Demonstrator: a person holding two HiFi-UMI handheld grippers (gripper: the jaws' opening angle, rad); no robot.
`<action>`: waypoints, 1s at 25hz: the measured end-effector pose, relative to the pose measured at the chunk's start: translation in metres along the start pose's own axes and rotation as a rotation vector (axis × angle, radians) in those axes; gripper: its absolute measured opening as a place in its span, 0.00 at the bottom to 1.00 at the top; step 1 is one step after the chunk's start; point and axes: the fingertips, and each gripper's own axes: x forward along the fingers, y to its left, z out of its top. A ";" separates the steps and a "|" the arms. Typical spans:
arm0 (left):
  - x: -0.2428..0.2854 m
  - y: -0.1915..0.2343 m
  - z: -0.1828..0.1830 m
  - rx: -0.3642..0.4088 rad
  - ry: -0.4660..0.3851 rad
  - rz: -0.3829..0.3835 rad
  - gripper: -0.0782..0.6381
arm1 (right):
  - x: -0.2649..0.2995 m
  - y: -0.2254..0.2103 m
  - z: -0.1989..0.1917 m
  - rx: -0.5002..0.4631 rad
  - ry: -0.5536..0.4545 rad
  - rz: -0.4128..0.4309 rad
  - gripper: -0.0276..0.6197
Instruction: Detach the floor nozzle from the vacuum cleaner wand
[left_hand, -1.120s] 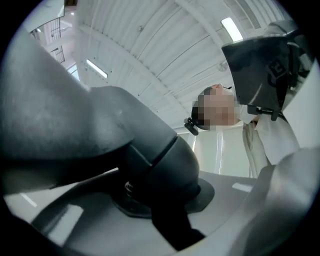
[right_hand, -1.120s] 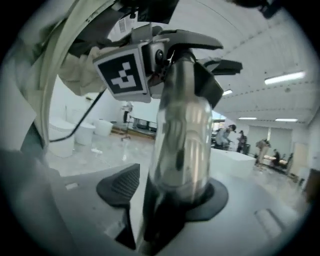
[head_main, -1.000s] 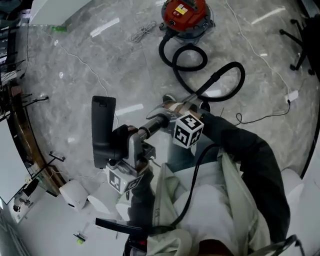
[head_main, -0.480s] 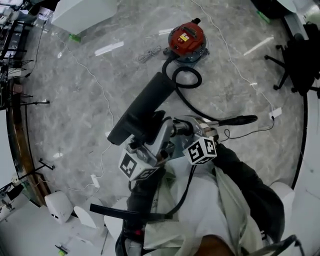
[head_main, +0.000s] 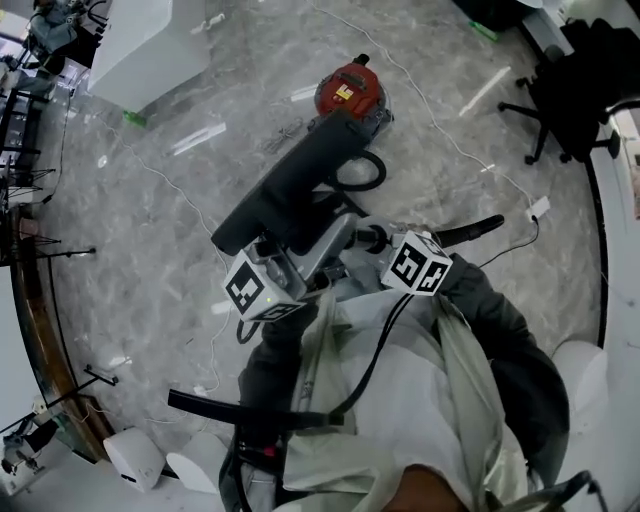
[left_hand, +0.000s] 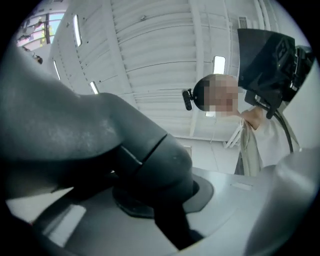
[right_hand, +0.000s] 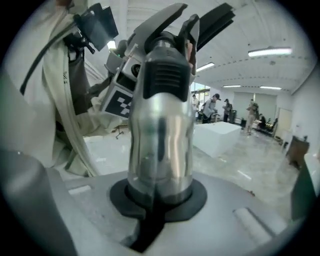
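Left hand-held gripper (head_main: 322, 245): jaws just been closing, now clamping the nozzle (head_main: 290, 190) neck.
Right hand-held gripper (head_main: 372, 238): jaws just been closing, now gripping the wand (right_hand: 160, 135).

Right gripper (right_hand: 159, 202): its 2 jaws have just been closing and now clamp the silver wand (right_hand: 161, 145). Black ribbed collar (right_hand: 167, 75) tops the wand. Left of wand: marker cube (right_hand: 122, 104), pale garment (right_hand: 57, 100). Right of wand: white block (right_hand: 217, 137), people (right_hand: 250, 117) beyond.

floor nozzle (head_main: 288, 185): dark grey, raised, tilted | wand (right_hand: 160, 145): chrome, joined to nozzle neck
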 end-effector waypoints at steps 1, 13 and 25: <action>0.002 0.002 0.002 0.010 -0.002 0.003 0.22 | 0.000 -0.008 0.001 -0.001 0.005 -0.064 0.10; 0.001 0.044 -0.015 -0.058 0.100 0.259 0.22 | -0.002 -0.043 -0.011 0.095 0.073 -0.601 0.10; 0.003 0.010 -0.036 -0.147 0.056 -0.023 0.22 | -0.005 0.017 -0.025 0.130 -0.001 0.048 0.11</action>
